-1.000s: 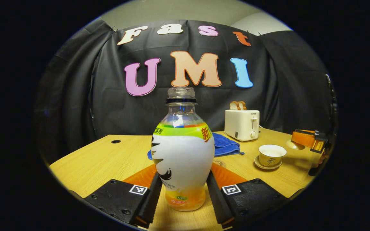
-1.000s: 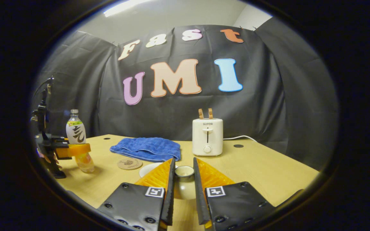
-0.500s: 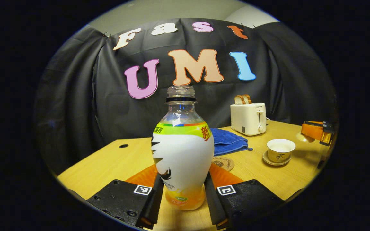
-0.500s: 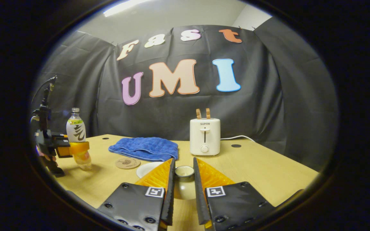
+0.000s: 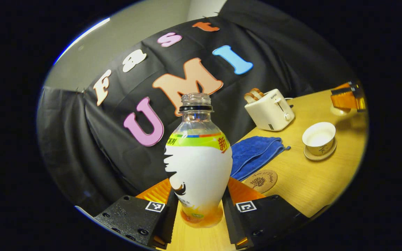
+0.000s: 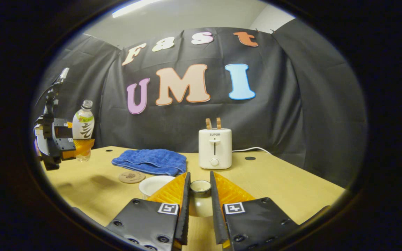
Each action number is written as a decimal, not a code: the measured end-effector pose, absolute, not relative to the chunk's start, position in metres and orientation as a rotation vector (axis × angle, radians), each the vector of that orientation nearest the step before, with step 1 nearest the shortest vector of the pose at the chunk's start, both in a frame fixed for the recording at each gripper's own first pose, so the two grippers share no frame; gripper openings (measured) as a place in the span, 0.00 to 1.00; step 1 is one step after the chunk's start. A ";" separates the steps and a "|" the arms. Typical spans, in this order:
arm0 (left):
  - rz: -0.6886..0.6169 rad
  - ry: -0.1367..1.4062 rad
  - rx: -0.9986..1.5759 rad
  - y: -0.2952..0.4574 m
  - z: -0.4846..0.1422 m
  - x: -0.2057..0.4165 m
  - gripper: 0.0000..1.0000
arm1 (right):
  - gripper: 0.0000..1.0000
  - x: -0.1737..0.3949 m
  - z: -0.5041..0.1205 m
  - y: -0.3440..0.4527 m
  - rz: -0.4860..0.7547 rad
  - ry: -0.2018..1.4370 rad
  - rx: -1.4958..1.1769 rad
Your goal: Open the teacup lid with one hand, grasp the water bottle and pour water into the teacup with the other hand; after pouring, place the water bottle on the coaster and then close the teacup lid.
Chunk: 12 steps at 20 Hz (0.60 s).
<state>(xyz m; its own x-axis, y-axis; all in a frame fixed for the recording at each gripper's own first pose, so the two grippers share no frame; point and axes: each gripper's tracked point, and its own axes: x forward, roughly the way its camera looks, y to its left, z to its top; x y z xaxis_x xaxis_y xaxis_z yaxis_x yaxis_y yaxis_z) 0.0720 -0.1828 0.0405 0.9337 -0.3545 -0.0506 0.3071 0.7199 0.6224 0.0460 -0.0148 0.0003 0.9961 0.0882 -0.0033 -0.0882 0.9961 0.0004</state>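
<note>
My left gripper (image 5: 199, 209) is shut on the lower body of an uncapped water bottle (image 5: 198, 164) with a white label. The bottle (image 6: 83, 129) hangs above the table's left end in the right gripper view, leaning slightly. My right gripper (image 6: 200, 186) is shut on the pale teacup lid (image 6: 200, 202), held over the table. The open teacup (image 5: 319, 138) stands on its saucer. In the right gripper view the teacup (image 6: 153, 183) is partly hidden behind a finger. A round cork coaster (image 5: 261, 180) lies between bottle and cup.
A folded blue cloth (image 6: 150, 161) lies behind the coaster (image 6: 131, 176). A white toaster (image 6: 215, 148) with bread slices stands at the back, its cord running right. The wooden table (image 6: 284, 184) ends near the black booth wall.
The left gripper has lifted the bottle off the table and tilted, so its view now slants. The right gripper with the lid has barely moved.
</note>
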 end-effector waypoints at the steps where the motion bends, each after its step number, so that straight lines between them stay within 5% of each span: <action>1: -0.382 -0.073 0.714 -0.190 0.038 0.070 0.59 | 0.32 0.047 0.001 -0.015 0.087 0.003 0.000; 12: -0.484 -0.068 1.126 -0.236 -0.004 0.078 0.58 | 0.32 0.050 0.001 -0.025 0.072 0.004 0.000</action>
